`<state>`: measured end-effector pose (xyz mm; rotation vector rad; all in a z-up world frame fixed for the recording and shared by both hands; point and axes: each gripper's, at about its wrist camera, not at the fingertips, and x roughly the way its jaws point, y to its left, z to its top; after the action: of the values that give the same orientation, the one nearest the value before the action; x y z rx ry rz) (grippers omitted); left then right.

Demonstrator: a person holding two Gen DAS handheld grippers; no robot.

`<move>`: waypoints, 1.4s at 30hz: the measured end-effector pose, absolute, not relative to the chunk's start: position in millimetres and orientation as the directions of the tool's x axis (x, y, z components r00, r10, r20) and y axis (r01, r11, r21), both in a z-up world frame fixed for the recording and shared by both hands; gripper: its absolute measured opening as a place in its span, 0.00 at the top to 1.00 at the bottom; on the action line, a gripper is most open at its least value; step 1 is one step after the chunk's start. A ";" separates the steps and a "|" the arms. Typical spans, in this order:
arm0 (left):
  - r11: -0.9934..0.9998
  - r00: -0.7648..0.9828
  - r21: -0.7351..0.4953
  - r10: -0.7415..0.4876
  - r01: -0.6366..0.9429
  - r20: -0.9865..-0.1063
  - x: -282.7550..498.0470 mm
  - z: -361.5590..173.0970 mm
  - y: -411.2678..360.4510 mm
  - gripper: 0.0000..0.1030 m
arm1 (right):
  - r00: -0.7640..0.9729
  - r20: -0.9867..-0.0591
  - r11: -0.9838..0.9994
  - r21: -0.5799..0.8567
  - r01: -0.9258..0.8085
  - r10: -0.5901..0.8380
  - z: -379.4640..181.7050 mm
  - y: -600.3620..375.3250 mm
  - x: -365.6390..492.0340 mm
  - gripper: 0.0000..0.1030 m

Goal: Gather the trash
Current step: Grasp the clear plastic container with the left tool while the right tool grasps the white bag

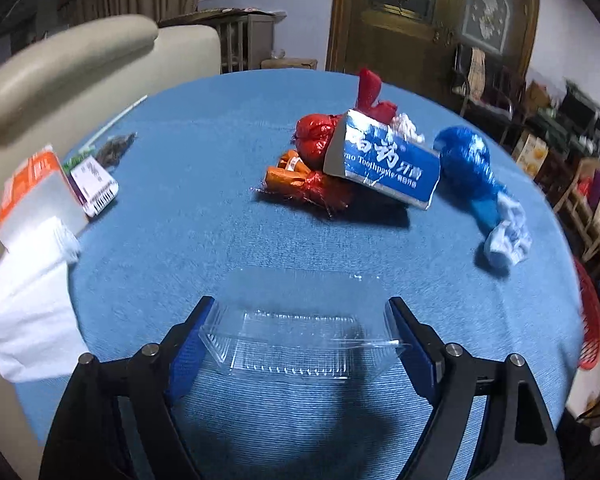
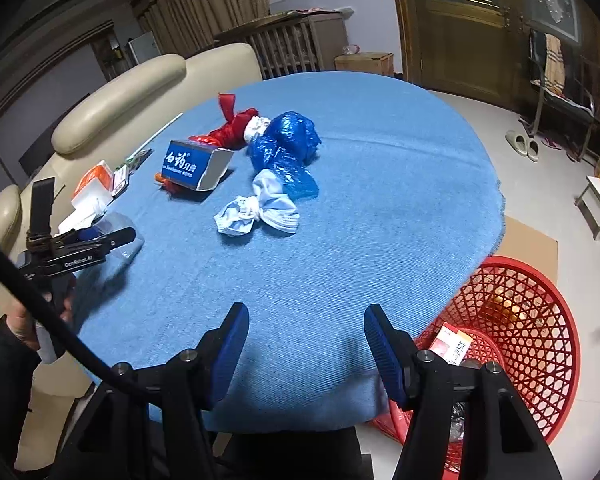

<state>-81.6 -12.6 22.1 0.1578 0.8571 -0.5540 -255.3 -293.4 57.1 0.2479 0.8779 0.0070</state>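
Left gripper [image 1: 300,340] spread around a clear plastic clamshell [image 1: 292,344] on the blue tablecloth [image 1: 204,216], pads flanking it, contact unclear. Right gripper [image 2: 306,344] parted and empty above the table's near edge. Farther out: toothpaste box [image 1: 384,162] propped on red bag [image 1: 316,140], blue bag [image 1: 466,160], crumpled face mask [image 1: 508,236]; white tissue [image 1: 24,312] at left. Red basket [image 2: 540,320] on the floor beside the table.

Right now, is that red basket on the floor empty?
No. The red basket already holds a small printed box, visible through its mesh.
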 end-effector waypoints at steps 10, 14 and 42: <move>0.893 0.605 -0.100 -0.376 0.439 -0.702 -113.5 44.1 -5.3 0.19 | 0.653 -0.745 0.976 0.216 0.040 0.138 56.8 -277.3 -217.5 0.38; 0.900 0.610 -0.110 -0.371 0.422 -0.700 -122.2 48.3 -9.8 0.19 | 0.661 -0.733 0.974 0.224 0.009 0.162 55.7 -266.1 -184.2 0.38; 0.877 0.600 -0.099 -0.399 0.470 -0.693 -147.9 65.1 -56.6 0.19 | 0.654 -0.732 0.970 0.243 -0.008 0.189 46.5 -257.9 -151.6 0.63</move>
<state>-147.9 -56.6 65.1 0.0973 0.7785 -0.5046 -151.6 -257.9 46.5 0.2262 0.8519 0.1128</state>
